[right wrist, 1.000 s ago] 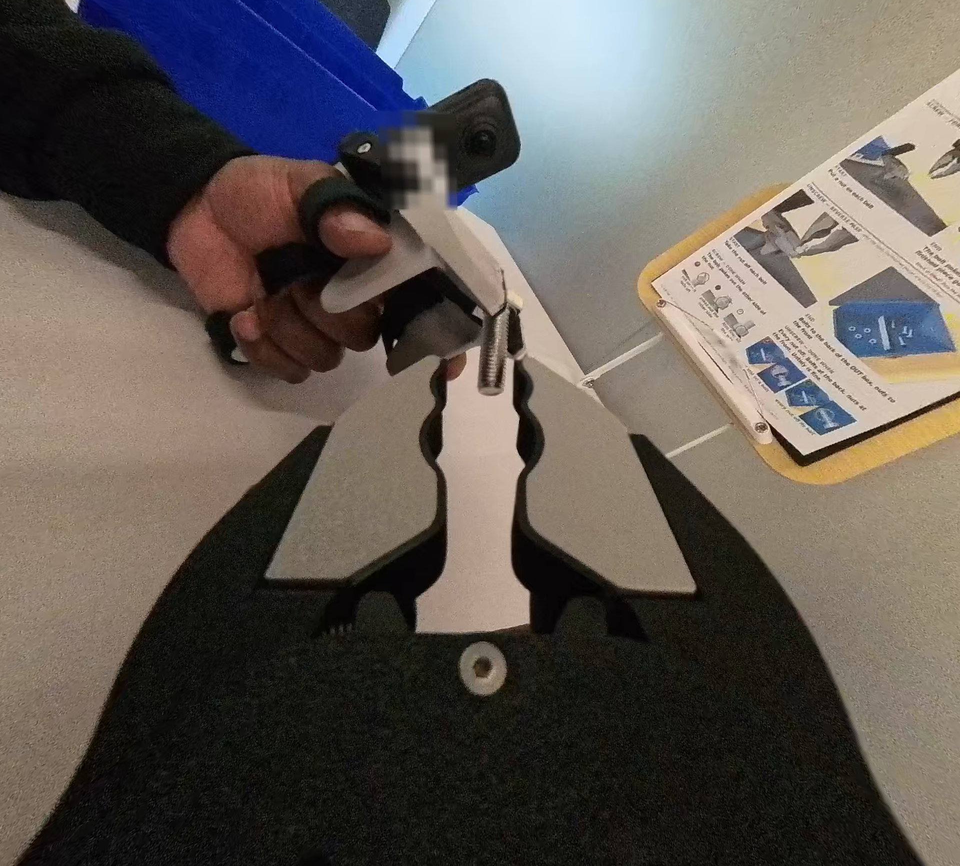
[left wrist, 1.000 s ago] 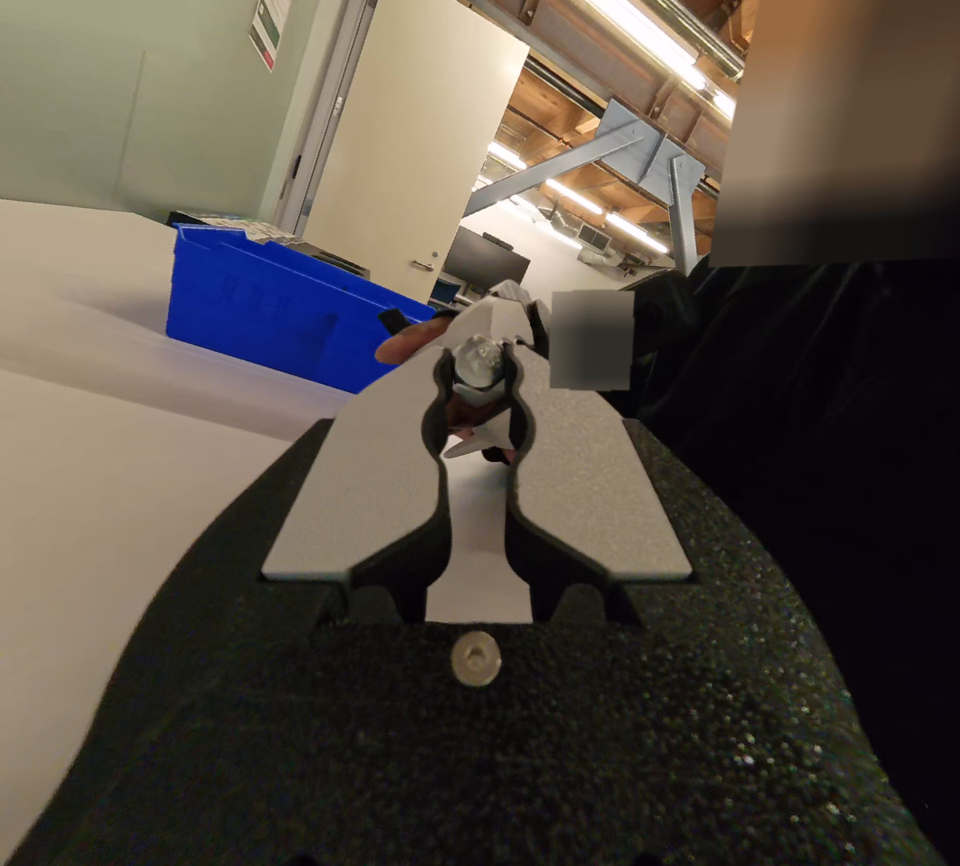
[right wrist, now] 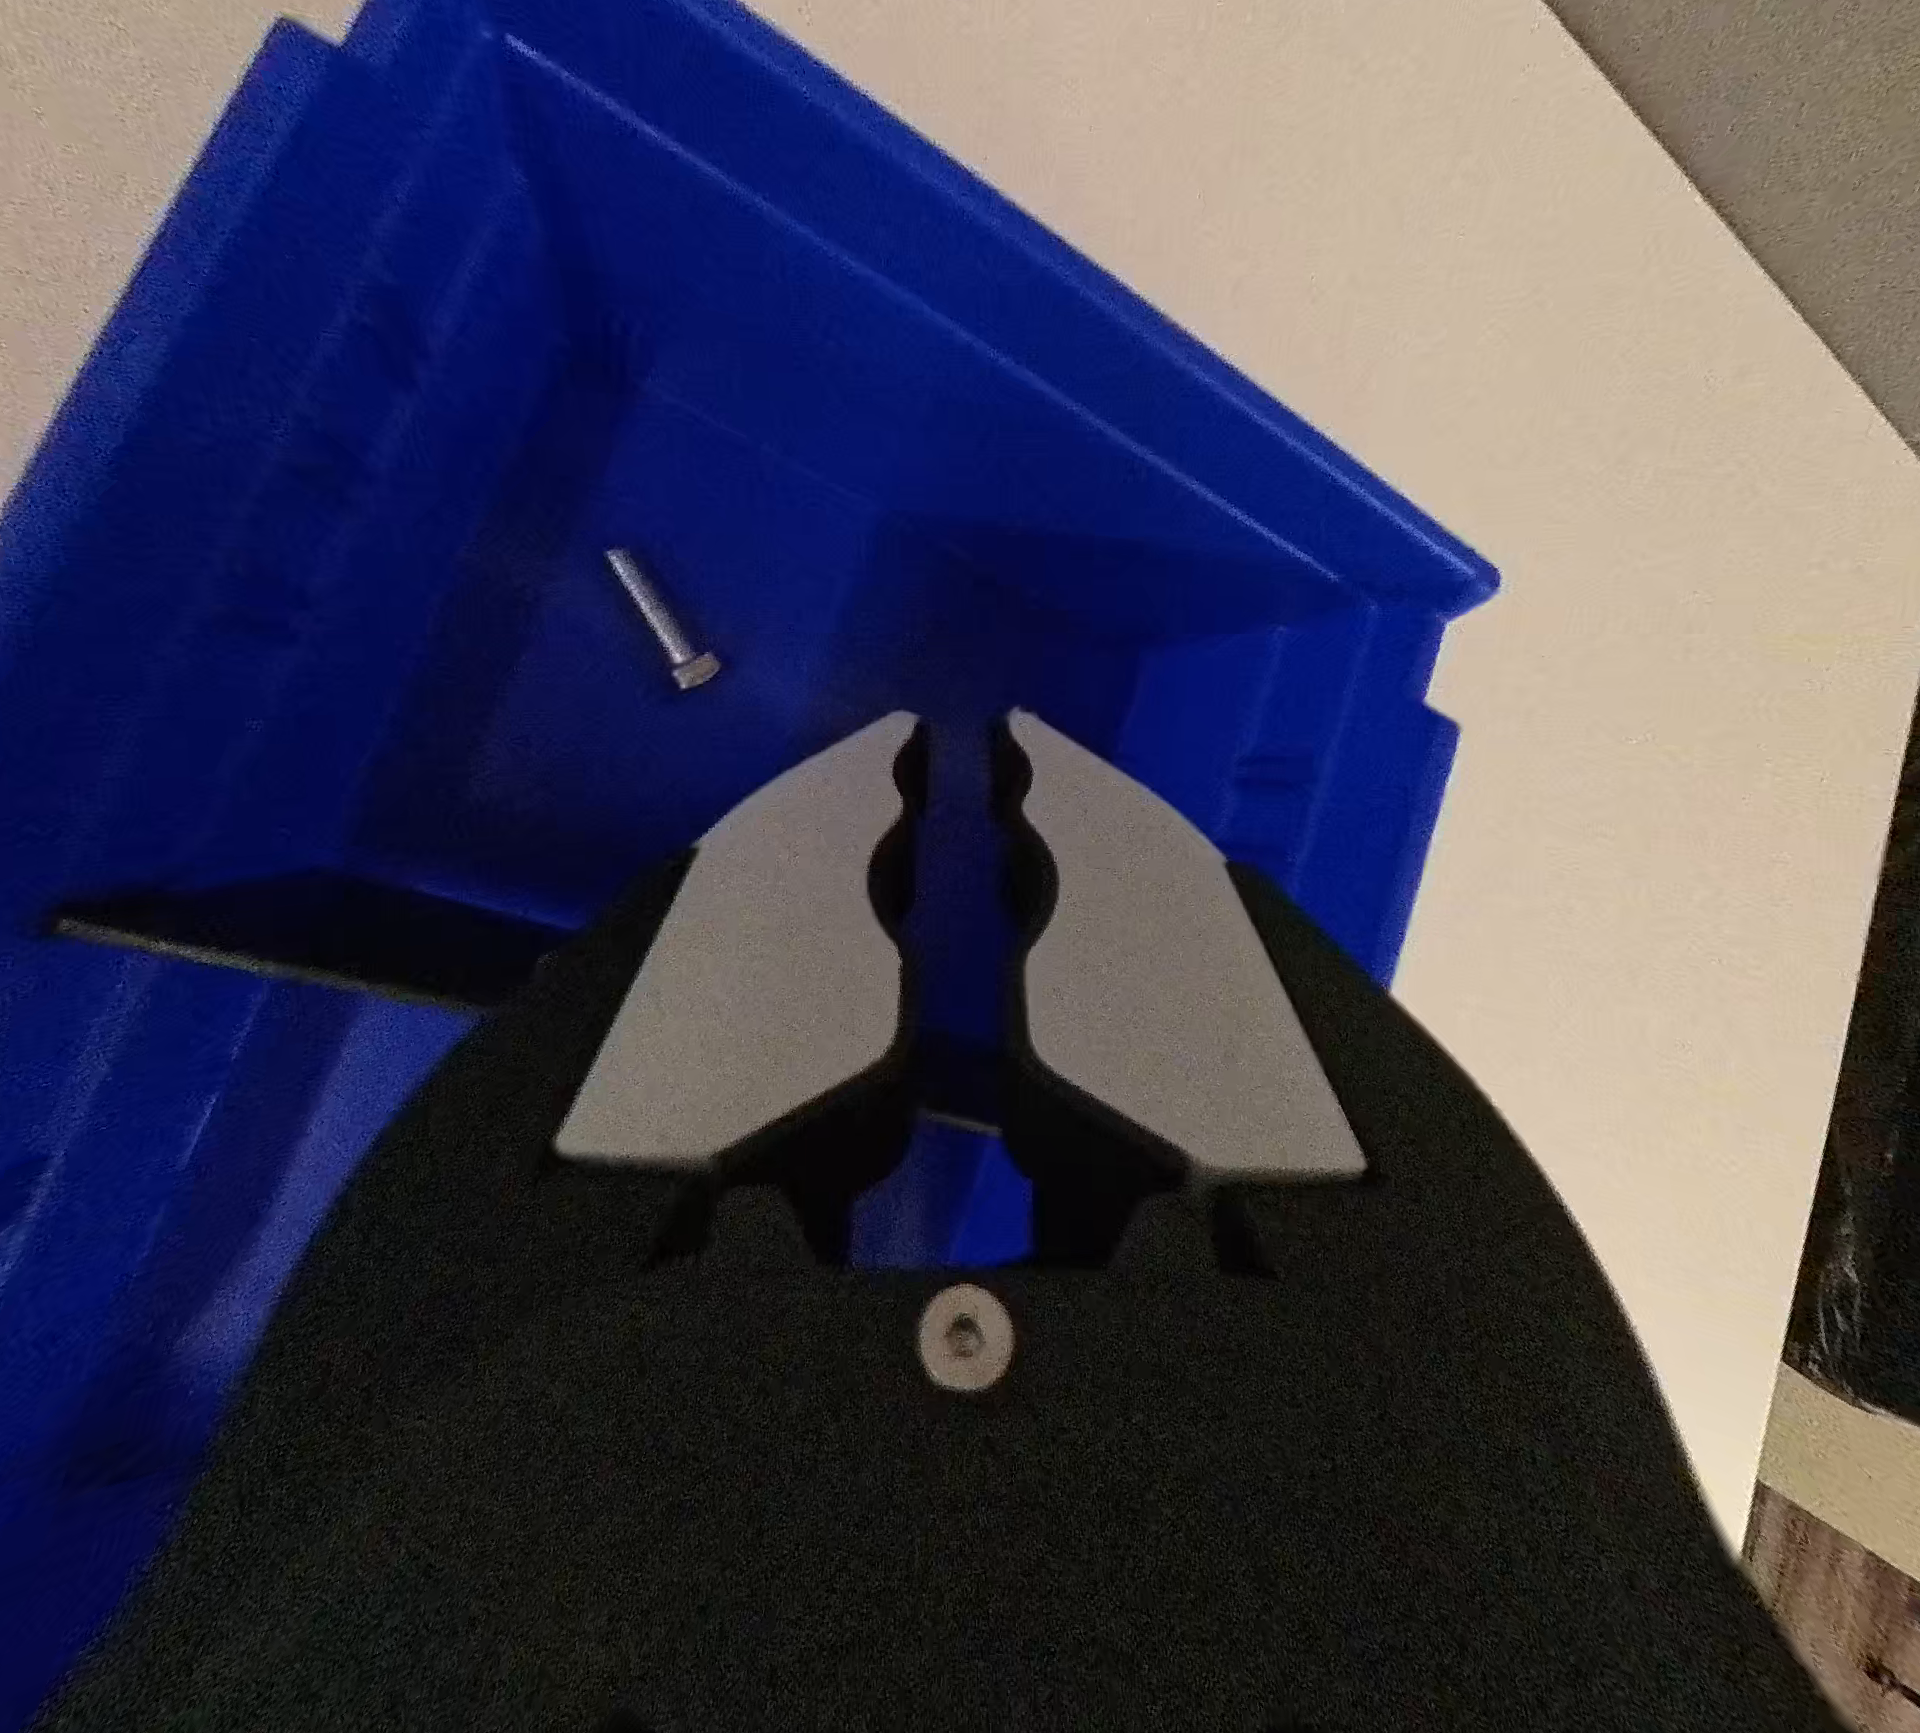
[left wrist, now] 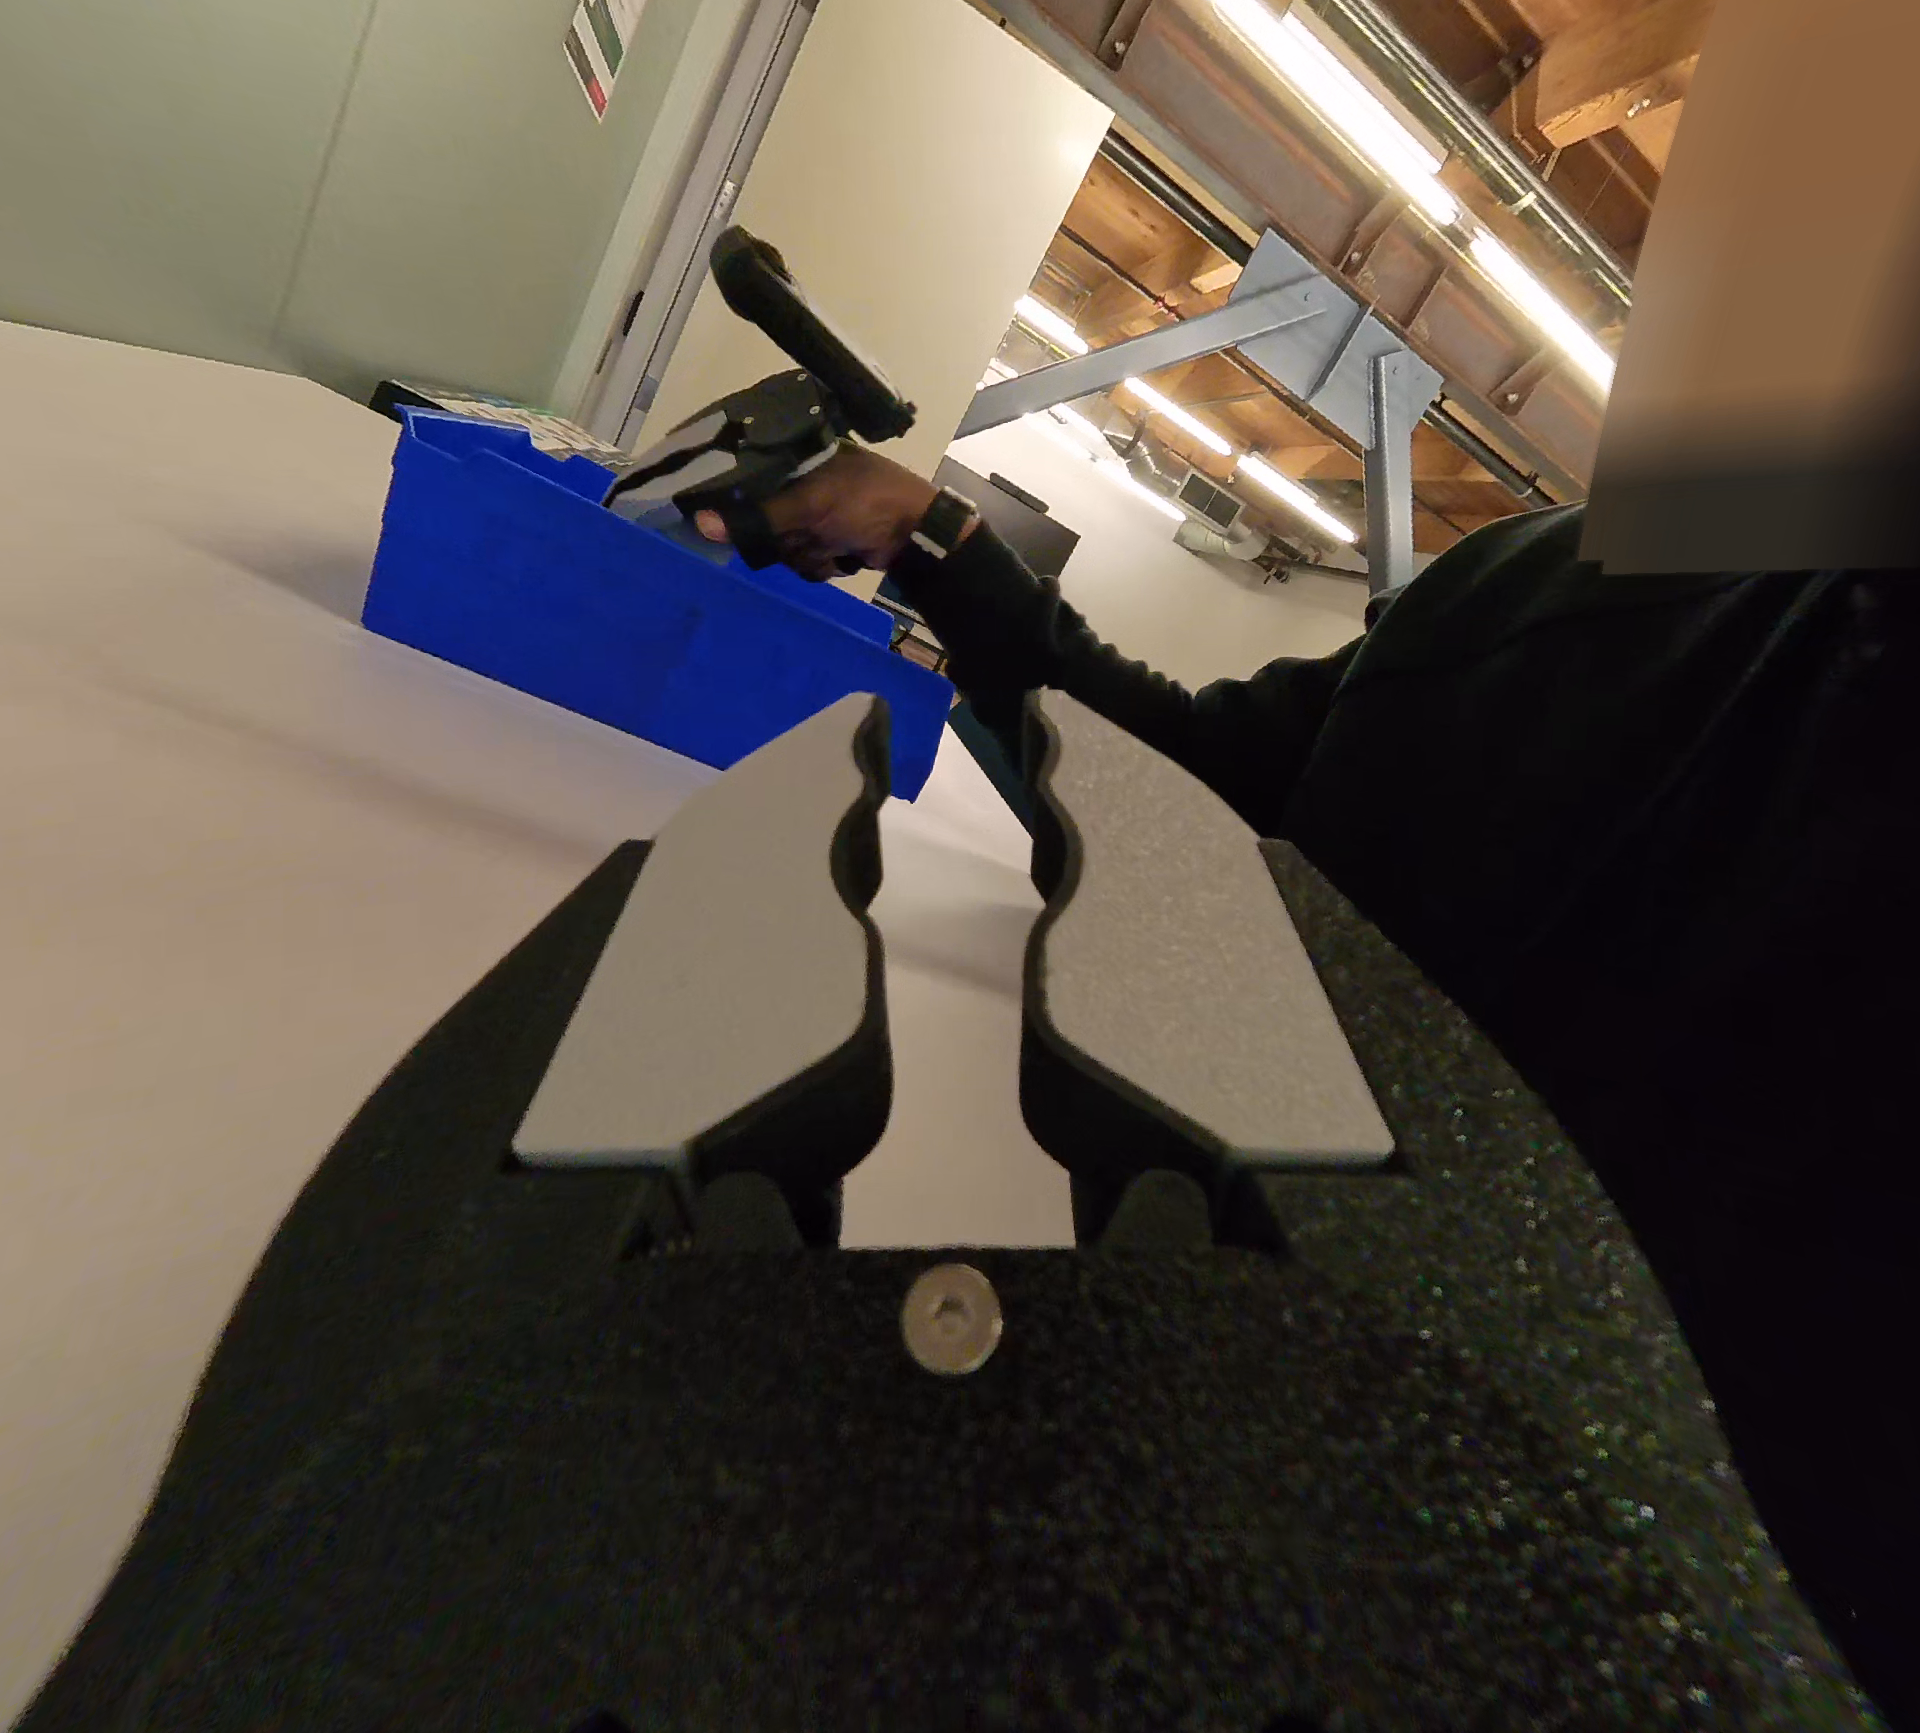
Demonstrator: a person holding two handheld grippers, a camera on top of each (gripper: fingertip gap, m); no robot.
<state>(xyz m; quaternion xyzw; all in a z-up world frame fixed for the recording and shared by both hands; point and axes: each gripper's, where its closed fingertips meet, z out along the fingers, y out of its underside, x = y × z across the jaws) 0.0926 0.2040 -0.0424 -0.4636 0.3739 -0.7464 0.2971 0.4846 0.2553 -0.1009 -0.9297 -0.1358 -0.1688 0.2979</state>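
A white table [left wrist: 208,852] is seen under both grippers. A blue bin [right wrist: 935,395] is set on it, near the far edge. The right gripper [right wrist: 961,727] is held over the bin's inside, carried by a hand [left wrist: 831,520]; its jaws are parted a little and nothing is gripped between them. The left gripper [left wrist: 951,717] is held low over the table, near the bin's corner, its jaws released and bare. A silver bolt [right wrist: 665,618] is seen lying on the bin floor, left of the right gripper's fingertips and apart from them.
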